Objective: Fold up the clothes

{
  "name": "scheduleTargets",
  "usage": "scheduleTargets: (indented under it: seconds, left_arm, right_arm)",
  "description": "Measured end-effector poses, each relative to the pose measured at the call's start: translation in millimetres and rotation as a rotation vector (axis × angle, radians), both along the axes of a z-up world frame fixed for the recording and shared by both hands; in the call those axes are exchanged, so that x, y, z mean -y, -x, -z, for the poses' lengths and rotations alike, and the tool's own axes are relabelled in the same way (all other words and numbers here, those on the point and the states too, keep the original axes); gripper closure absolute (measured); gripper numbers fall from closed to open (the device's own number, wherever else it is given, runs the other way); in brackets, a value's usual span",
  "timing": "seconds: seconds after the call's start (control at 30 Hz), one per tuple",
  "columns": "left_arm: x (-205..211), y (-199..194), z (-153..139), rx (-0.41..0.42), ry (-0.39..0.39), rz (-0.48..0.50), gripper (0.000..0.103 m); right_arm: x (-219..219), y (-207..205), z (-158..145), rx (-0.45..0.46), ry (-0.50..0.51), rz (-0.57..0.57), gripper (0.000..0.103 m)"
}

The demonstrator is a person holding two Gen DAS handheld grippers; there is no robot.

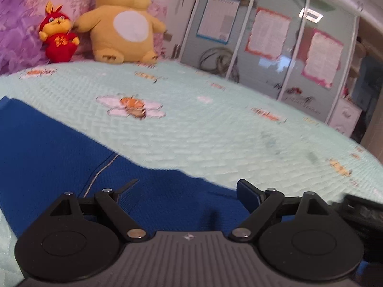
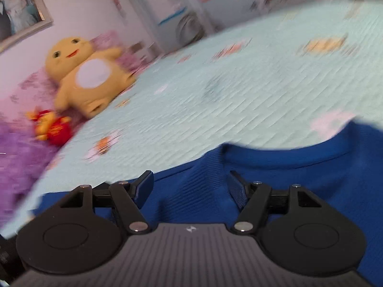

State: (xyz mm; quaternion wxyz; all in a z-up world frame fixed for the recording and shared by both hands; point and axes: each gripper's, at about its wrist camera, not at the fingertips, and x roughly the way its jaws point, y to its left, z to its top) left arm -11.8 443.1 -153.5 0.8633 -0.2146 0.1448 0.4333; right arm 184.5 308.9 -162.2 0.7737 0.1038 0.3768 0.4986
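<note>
Your left gripper (image 1: 189,189) tilts gently downward over the blue sweater (image 1: 47,148), its fingers spread wide with nothing pinched between them; only blue fabric lies beneath the gap. Your right gripper (image 2: 190,186) takes a similar downward slant above the same blue sweater (image 2: 311,179), just short of the ribbed neckline (image 2: 282,159), fingers well apart and gripping nothing.

The sweater lies flat on the mint quilted bedspread (image 1: 215,131). In the left wrist view its far edge runs diagonally just beyond the fingertips, and a pale seam line crosses the cloth toward your left finger. In the right wrist view the curved collar edge sits just past the right finger.

Beyond the sweater, the bedspread stretches open and bare, printed with bees and flowers. Farther back from the sweater, a big yellow plush toy (image 1: 122,21) and a small red plush toy (image 1: 58,35) sit at the bed's head. Past the bed's far side stand sliding wardrobe doors (image 1: 263,38) with posters.
</note>
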Motion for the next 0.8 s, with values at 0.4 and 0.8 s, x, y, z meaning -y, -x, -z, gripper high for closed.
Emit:
scheduleTargets:
  seconds: [0.4,0.8]
  left_arm:
    - [14,-2,-2,0.021,-0.045,0.006,0.013]
    - [13,-5,1,-0.020,-0.050,0.018,0.013]
  right_arm:
    - [-37,-81,26,-0.460,-0.215,-0.069,0.076]
    - [-24,-81,16,-0.545,-0.289,-0.108,0.036]
